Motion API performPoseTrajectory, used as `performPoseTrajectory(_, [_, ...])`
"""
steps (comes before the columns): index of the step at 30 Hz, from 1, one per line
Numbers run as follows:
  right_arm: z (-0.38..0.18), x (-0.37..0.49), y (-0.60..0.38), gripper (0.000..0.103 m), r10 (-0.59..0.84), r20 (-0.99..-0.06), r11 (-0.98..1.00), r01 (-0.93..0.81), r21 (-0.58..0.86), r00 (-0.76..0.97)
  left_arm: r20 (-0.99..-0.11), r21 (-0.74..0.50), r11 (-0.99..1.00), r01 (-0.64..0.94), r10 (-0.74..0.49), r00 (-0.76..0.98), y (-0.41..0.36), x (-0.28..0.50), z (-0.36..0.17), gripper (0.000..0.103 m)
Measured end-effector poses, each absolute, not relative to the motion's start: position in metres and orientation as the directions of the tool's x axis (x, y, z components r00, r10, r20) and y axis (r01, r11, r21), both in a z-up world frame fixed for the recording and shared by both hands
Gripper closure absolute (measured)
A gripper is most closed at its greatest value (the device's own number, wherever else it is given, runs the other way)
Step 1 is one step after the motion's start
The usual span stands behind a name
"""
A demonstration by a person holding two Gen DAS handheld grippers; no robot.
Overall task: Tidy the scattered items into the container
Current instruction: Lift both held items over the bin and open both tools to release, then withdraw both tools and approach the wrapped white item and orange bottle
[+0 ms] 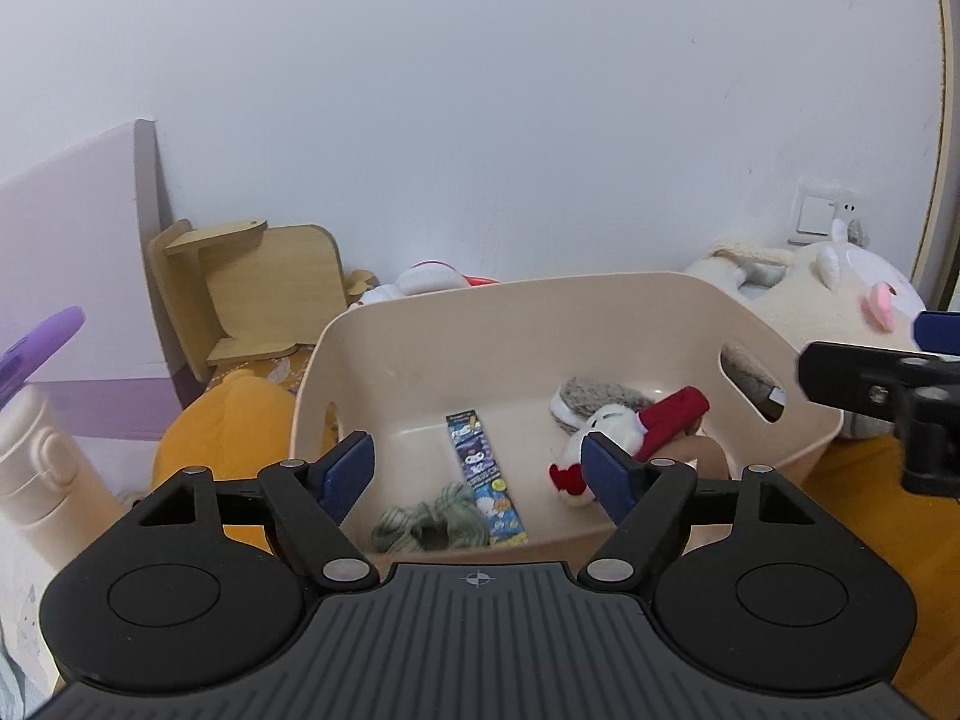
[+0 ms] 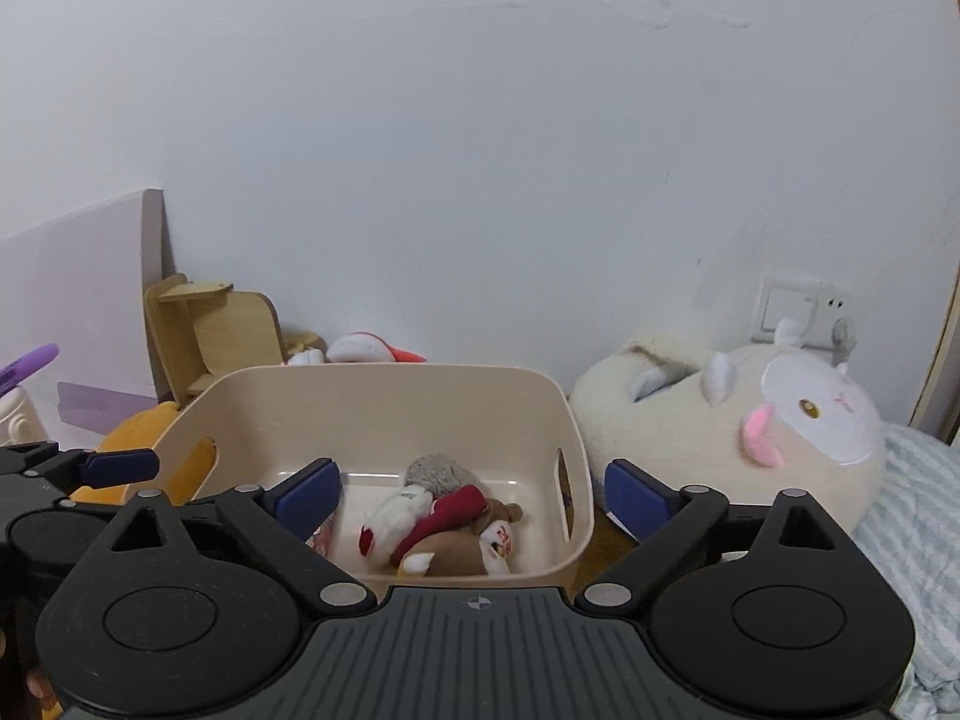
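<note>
Your left gripper (image 1: 480, 468) and right gripper (image 2: 474, 495) both gape empty, just before the beige bin (image 2: 384, 387) holding the plush toys (image 2: 444, 522).

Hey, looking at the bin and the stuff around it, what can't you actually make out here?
- Orange plush: left wrist view, mostly hidden behind the bin wall.
- Snack packet: print too small to read.
- Brown toy: right wrist view, buried under the red and white plush.
- Bottle: cut off by the left edge.
</note>
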State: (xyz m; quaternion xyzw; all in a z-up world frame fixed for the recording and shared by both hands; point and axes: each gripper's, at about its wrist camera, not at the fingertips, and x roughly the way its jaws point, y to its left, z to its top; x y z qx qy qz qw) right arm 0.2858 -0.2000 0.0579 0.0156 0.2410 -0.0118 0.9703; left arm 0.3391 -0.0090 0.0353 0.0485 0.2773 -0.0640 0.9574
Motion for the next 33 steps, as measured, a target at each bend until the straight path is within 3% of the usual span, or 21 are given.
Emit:
performPoseTrajectory(10, [0.045, 0.237, -0.192, 0.0, -0.003, -0.47, 1.0, 0.017, 0.026, 0.883, -0.541, 0.079, 0.988, 0.137, -0.073, 0.838, 0.01, 0.29, 0.019, 0.024])
performPoseTrajectory(26, [-0.032, 0.212, -0.195, 0.0, 0.087, -0.653, 0.996, -0.047, 0.078, 0.752, -0.69, -0.029, 0.99, 0.139, -0.12, 0.714, 0.017, 0.248, -0.047, 0.024])
performPoseTrajectory(33, [-0.048, 0.217, -0.199, 0.0, 0.077, -0.693, 0.997, -0.039, 0.07, 0.717, -0.727, -0.104, 0.994, 0.045, -0.106, 0.679, 0.018, 0.257, -0.061, 0.024])
